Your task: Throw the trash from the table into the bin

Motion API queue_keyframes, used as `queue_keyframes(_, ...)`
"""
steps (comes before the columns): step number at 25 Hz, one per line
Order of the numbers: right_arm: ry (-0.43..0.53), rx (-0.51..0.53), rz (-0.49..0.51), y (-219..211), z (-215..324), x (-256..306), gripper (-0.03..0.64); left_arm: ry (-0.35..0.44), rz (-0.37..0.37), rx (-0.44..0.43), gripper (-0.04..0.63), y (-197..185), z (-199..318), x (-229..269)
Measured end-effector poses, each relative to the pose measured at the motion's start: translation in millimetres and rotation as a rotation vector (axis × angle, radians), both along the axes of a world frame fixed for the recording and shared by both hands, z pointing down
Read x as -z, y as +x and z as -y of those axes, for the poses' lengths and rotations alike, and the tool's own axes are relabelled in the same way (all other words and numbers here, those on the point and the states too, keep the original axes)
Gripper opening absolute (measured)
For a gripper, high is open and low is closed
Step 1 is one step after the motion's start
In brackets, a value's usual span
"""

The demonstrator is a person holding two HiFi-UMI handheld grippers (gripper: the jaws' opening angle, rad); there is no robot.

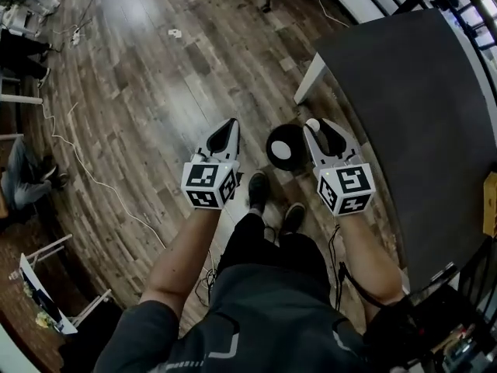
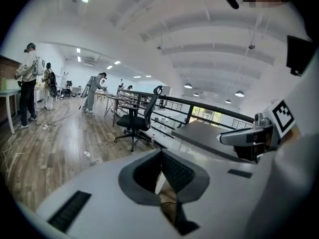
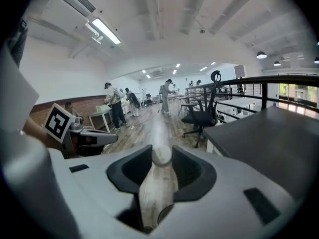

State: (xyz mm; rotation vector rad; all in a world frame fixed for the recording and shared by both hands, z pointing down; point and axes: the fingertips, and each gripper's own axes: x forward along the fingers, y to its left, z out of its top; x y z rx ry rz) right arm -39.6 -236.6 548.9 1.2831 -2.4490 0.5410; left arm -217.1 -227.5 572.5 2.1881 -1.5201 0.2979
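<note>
Trash item [image 3: 157, 185]: pale, smooth, rounded at the tip; held lengthwise in the right claw [image 1: 321, 130], jaws partly apart and pressed on its sides, tip protruding past them; item clear of the counter [image 1: 404, 115], off its near left edge and above the wooden floor [image 1: 155, 92]. Bin [image 1: 283, 148]: round, black, white inside; stands on the floor just left of the right claw, ahead of the person's shoes [image 1: 258, 189]. Left claw [image 1: 225, 133]: jaws together, nothing between them; held level with the right, the bin between the two.
</note>
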Motion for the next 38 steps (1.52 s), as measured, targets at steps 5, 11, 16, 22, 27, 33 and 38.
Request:
queue_keyframes(5, -0.101, -0.017, -0.016, 4.1, -1.8, -96.2, 0.132, -0.042, 0.005, -0.036, 0.009, 4.0, 1.1, -77.2)
queue_keyframes(11, -0.195, 0.005, -0.035, 3.3, -9.7, -192.3, 0.132, -0.136, 0.027, -0.058, 0.009, 4.6, -0.2, -166.5)
queue_keyframes(16, -0.262, 0.021, -0.055, 0.5, -21.9, -259.6, 0.132, -0.21, 0.051, -0.07, 0.009, -8.3, -8.0, -236.0)
queue_keyframes(22, -0.366, 0.039, -0.077, 1.8, -34.6, -348.8, 0.132, -0.273, -0.098, -0.041, 0.009, 4.1, -7.8, -311.9)
queue_keyframes(27, -0.423, 0.059, -0.114, -2.6, -45.8, -416.6, 0.132, -0.346, -0.068, -0.088, 0.009, 18.2, -17.5, -379.0)
queue_keyframes(33, -0.465, 0.115, -0.167, -5.0, -53.0, -494.8, 0.132, -0.414, 0.036, -0.193, 0.009, 26.3, -37.0, -458.0)
queue_keyframes(38, -0.51, 0.155, -0.216, -11.1, -63.7, -563.9, 0.132, -0.48, 0.01, -0.172, 0.009, 26.1, -53.6, -520.3)
